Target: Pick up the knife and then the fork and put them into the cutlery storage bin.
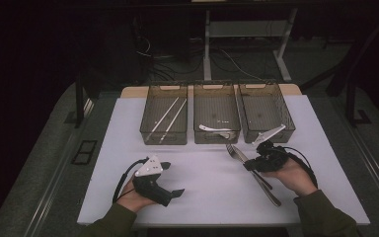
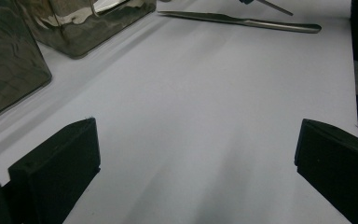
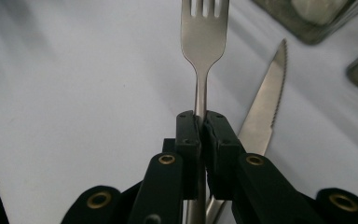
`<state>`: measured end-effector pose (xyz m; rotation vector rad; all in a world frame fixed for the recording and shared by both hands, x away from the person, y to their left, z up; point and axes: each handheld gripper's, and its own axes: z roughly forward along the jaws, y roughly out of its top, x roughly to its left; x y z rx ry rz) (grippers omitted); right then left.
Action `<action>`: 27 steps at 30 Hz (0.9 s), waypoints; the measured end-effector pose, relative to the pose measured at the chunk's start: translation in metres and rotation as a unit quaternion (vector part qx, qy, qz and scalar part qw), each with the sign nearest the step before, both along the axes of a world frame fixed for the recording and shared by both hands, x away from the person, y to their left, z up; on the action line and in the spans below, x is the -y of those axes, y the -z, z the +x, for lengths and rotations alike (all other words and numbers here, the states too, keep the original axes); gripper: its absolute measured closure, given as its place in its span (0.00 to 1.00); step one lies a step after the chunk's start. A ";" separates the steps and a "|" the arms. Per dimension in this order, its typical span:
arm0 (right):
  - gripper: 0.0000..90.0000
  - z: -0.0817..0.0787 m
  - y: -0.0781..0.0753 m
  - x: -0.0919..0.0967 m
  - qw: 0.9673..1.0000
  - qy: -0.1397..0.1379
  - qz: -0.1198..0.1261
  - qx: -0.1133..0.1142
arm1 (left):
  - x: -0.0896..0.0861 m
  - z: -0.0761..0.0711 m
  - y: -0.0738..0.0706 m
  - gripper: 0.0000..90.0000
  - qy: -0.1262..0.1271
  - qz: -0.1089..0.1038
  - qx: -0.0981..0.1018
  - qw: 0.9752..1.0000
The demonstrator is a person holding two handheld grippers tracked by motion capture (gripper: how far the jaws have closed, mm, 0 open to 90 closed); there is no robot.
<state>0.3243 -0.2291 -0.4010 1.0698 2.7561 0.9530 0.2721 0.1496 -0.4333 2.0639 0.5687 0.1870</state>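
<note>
High view: white counter (image 1: 212,192) with three clear bins in a row at the far side. Left bin (image 1: 150,129) with two thin sticks (image 1: 169,115), middle bin (image 1: 217,134) with a white utensil (image 1: 216,129), right bin (image 1: 286,129) with another white utensil (image 1: 270,134) leaning on its near rim. Left gripper (image 1: 171,178) low at the near left part of the counter, in the left hand (image 1: 134,199), jaws spread wide and nothing between them. Right gripper (image 1: 249,165) in the right hand (image 1: 292,174), just in front of the right bin, jaws clenched on a fork (image 1: 236,152); tines toward the bins. Knife (image 1: 269,189) flat on the counter below that hand, beside the fork. Left gripper view: two black jaws far apart at the bottom corners, bare white counter between them; knife (image 2: 242,21) lying far off near the top edge, bins at the upper left. Right gripper view: jaws pressed tight on the neck of the fork (image 3: 204,35), handle between the pads, tines pointing away and up; serrated knife (image 3: 264,109) lying just to the right of it on the counter, whether touching the fork cannot be told.
</note>
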 end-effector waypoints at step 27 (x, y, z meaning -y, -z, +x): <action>0.94 0.001 -0.032 0.040 0.987 0.058 0.110 0.098 | -0.001 0.001 0.000 0.00 -0.001 -0.003 0.002 1.000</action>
